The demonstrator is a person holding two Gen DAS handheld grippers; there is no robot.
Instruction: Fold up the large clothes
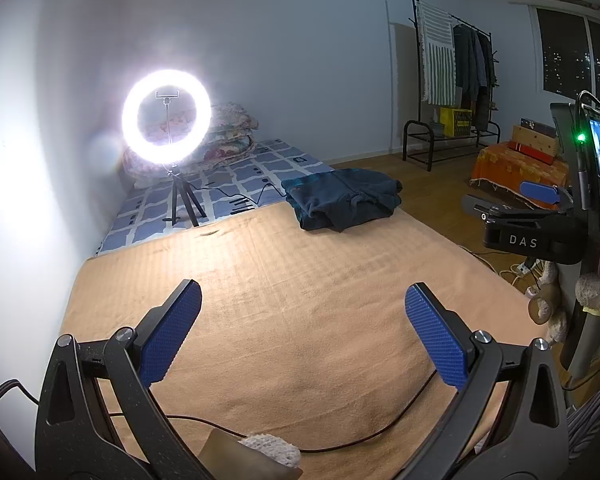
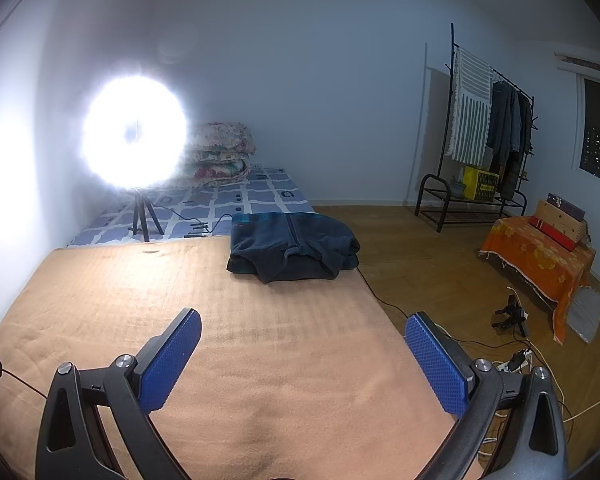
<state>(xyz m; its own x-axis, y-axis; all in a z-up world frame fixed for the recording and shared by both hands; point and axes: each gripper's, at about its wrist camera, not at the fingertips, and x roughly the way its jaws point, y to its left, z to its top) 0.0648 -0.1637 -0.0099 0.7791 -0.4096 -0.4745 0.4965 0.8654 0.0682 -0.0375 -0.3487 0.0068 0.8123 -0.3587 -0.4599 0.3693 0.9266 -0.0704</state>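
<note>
A dark blue fleece jacket [image 1: 342, 198] [image 2: 294, 246] lies folded in a compact stack at the far right corner of the tan blanket [image 1: 284, 320] [image 2: 228, 340] spread over the bed. My left gripper [image 1: 302, 320] is open above the near part of the blanket, far from the jacket, with nothing between its blue pads. My right gripper [image 2: 302, 346] is also open and empty, over the blanket's near right side. The right gripper's body [image 1: 532, 224] shows at the right edge of the left wrist view.
A bright ring light on a tripod [image 1: 167, 118] [image 2: 136, 132] stands on the blue patterned sheet [image 1: 236, 176] beside stacked quilts [image 2: 220, 152]. A cable [image 1: 380, 432] crosses the near blanket. A clothes rack [image 2: 484, 136], an orange-covered stand [image 2: 540, 256] and floor cables [image 2: 516, 356] are to the right.
</note>
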